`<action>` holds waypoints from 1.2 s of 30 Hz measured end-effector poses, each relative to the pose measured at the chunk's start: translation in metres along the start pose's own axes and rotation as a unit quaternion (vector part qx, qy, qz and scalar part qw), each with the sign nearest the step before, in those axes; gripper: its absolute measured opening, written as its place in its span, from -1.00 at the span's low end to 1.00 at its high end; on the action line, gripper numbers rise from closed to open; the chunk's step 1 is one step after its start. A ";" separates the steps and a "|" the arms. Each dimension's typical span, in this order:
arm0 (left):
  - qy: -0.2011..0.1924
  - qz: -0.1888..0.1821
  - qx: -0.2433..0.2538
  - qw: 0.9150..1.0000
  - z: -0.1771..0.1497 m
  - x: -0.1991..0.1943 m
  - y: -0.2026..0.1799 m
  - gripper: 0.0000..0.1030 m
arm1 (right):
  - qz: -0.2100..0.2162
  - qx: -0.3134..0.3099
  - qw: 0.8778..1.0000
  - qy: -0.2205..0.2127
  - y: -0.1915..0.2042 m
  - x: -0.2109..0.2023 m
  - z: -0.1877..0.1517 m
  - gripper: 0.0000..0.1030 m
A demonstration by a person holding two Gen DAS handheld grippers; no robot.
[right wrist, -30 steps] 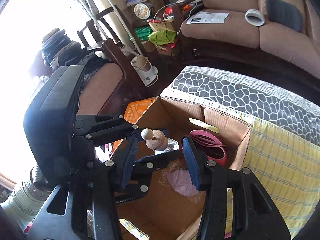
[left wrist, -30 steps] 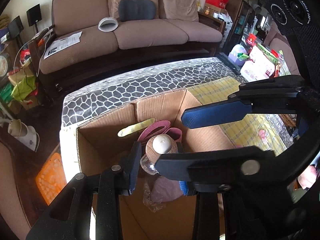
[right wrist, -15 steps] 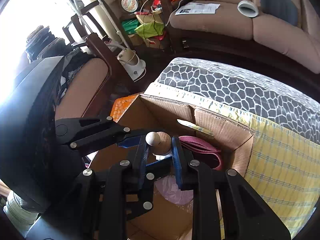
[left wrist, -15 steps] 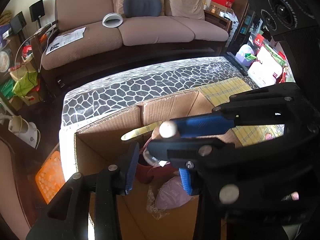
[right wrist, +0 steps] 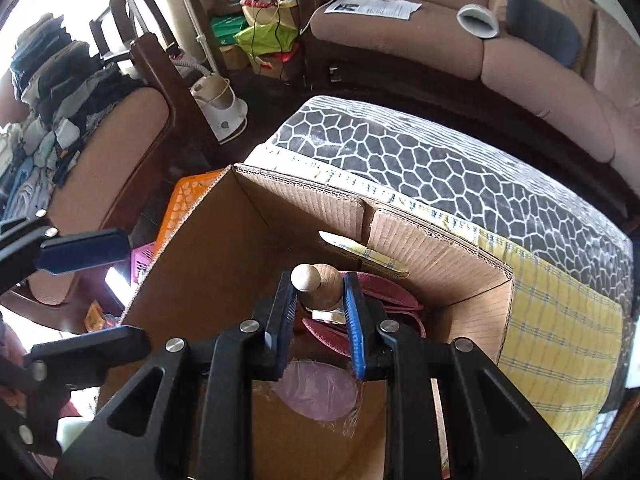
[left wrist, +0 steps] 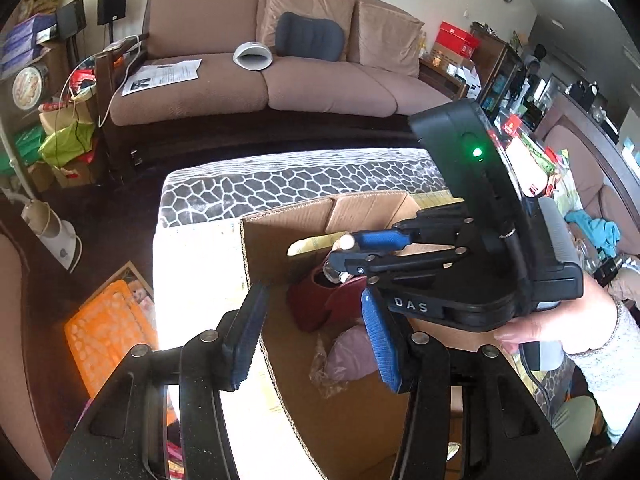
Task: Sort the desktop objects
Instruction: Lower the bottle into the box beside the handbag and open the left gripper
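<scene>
My right gripper (right wrist: 316,312) is clamped on a clear bottle w/ round-knobbed wooden stopper (right wrist: 316,286), blue pads (right wrist: 354,320) pressing both sides below the stopper, held above the open brown cardboard box (right wrist: 224,240). In left wrist view the same gripper (left wrist: 348,256) comes in from the right, my right hand (left wrist: 560,320) on its handle, green LED lit on its housing; bottle (left wrist: 340,258) mostly hidden by its fingers, only knob + a bit of clear glass showing. My left gripper (left wrist: 312,332) is spread wide w/ nothing btwn its fingers, hovering at the box's near-left corner; one blue pad (left wrist: 248,336) sits over the left wall edge, the other over the interior. Inside box: dark red/maroon slipper-like item (left wrist: 316,304) under the bottle, pale yellow flat stick (right wrist: 360,250) leaning on the far wall, pinkish thing in crinkly clear plastic (right wrist: 320,392) on the box floor nearest me. Box sits on a yellow plaid cloth (right wrist: 560,336) over a grey honeycomb-pattern table (right wrist: 440,168). Orange perforated plastic basket (left wrist: 108,328) on floor left of box. Brown sofa (left wrist: 280,80) beyond the table, w/ papers, white curved object + dark cushion on it.
</scene>
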State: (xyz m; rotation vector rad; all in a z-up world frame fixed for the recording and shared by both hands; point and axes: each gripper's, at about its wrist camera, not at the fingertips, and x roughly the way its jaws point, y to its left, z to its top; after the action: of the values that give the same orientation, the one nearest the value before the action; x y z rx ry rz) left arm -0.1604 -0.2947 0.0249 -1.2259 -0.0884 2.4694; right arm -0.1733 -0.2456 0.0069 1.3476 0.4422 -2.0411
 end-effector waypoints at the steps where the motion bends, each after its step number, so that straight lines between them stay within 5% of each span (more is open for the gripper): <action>1: 0.000 -0.001 0.000 1.000 -0.001 0.000 0.001 -0.01 | -0.001 -0.003 1.000 0.004 0.003 0.003 -0.001 -0.58; 10: 0.009 -0.002 -0.009 1.000 -0.008 0.010 0.007 -0.01 | 0.006 0.038 0.999 -0.006 -0.004 0.012 -0.012 -0.58; 17: 0.007 0.011 -0.006 1.000 -0.008 0.009 0.008 -0.01 | -0.059 -0.001 0.998 -0.037 0.013 0.016 -0.021 -0.58; 22: 0.008 0.015 -0.007 1.000 -0.008 0.007 0.010 -0.01 | -0.092 -0.037 0.995 -0.013 0.027 0.014 -0.021 -0.56; 33: 0.016 0.022 -0.004 1.000 -0.015 -0.003 0.002 -0.01 | -0.035 -0.003 0.999 -0.038 0.008 -0.043 -0.035 -0.36; 36: 0.019 0.029 0.004 0.999 -0.020 -0.008 -0.009 0.12 | -0.011 0.016 0.999 -0.049 -0.004 -0.067 -0.045 -0.15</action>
State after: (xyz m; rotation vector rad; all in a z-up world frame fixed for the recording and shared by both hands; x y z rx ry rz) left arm -0.1376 -0.2910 0.0204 -1.2879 -0.0323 2.4931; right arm -0.1271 -0.1940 0.0483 1.2592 0.3845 -2.1304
